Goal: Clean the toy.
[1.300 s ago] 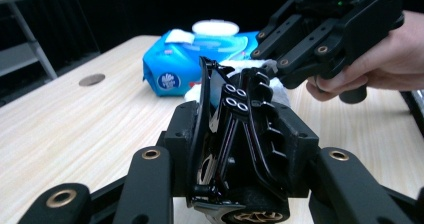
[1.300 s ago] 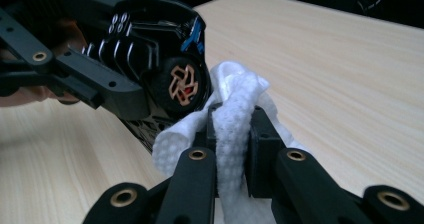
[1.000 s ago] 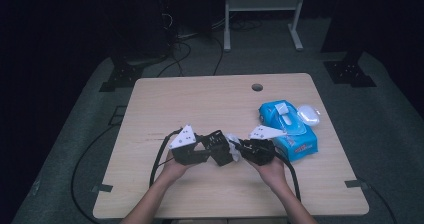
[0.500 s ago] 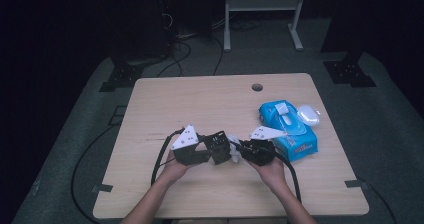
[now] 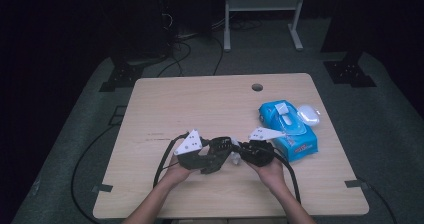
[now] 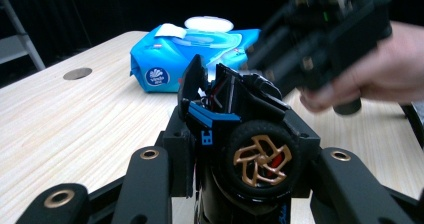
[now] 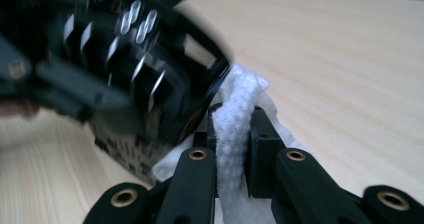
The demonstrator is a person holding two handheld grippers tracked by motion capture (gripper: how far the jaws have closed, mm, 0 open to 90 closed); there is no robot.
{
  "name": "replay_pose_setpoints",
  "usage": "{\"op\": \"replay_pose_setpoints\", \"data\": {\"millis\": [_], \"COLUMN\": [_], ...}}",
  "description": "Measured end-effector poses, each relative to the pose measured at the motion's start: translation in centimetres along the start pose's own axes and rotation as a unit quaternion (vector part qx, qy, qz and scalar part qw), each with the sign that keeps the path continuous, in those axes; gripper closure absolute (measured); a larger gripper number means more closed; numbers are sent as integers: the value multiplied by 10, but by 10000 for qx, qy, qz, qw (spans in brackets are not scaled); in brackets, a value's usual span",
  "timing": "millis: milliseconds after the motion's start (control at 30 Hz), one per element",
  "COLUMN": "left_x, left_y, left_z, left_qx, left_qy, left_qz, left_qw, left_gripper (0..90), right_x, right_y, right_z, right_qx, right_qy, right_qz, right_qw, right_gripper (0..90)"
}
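Item: black toy car (image 6: 240, 134), blue trim, bronze-spoked wheel. Clamped between the jaws of the left gripper (image 5: 212, 156), wheel side toward its camera. Likely light, rigid plastic, glossy; hold by the body sides, not the raised flap.

Item: white wet wipe (image 7: 232, 129). Pinched in the closed right gripper (image 5: 240, 154), touching the car. Soft, limp.

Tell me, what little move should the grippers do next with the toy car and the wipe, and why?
Probably rub the white wipe along the toy car. The right gripper pinches the wipe right against the car's dark body, while the left gripper clamps the car around its wheel, so it looks steady enough for wiping.
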State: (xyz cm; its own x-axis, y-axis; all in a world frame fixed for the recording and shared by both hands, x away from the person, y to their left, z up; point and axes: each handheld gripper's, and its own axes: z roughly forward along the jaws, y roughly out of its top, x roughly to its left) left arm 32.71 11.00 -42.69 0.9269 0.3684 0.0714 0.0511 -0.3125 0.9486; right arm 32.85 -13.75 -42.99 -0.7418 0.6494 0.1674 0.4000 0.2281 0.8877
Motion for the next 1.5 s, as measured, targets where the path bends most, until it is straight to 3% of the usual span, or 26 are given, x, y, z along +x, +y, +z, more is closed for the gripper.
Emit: {"op": "replay_pose_setpoints", "data": {"millis": [133,233,500,600,667,767,967,1167,1233,1333,1400,1500], "left_x": [0,0,0,1,0,-1,-1,-3,-3,-3,-3,-3], "left_y": [3,5,4,3,3,3,3,3,3,3,3,3], "left_z": [-1,-4,-4,-3,-3,-2,-1,2,2,1,2,4], "left_qx": [-76,-110,-159,-204,-224,-239,-227,-270,-265,-245,-233,-254], "left_qy": [20,54,83,95,86,50,34,7,18,5,6,12], "left_qz": [31,79,26,-22,-49,-43,4,-34,-33,-10,16,-26], "left_qw": [10000,9999,9998,9997,9997,9997,9997,9996,9996,9997,9997,9997], "left_gripper": [581,582,583,583,583,583,583,584,584,584,583,584], "right_x": [2,11,11,20,28,30,12,31,29,16,11,18], "right_y": [14,23,31,38,42,40,31,40,39,34,32,35], "right_z": [-15,-21,-33,-37,-36,-29,-31,-27,-27,-30,-32,-31], "right_qx": [-382,-593,-877,-1066,-1061,-907,-709,-682,-644,-527,-563,-648], "right_qy": [65,106,152,466,612,699,374,658,591,191,271,505], "right_qz": [18,-144,-158,-258,-433,-476,-295,-602,-630,-596,-403,-426], "right_qw": [9992,9981,9959,9929,9915,9923,9963,9937,9942,9967,9972,9957], "right_gripper": [826,825,826,825,825,825,826,825,825,825,825,825]}}
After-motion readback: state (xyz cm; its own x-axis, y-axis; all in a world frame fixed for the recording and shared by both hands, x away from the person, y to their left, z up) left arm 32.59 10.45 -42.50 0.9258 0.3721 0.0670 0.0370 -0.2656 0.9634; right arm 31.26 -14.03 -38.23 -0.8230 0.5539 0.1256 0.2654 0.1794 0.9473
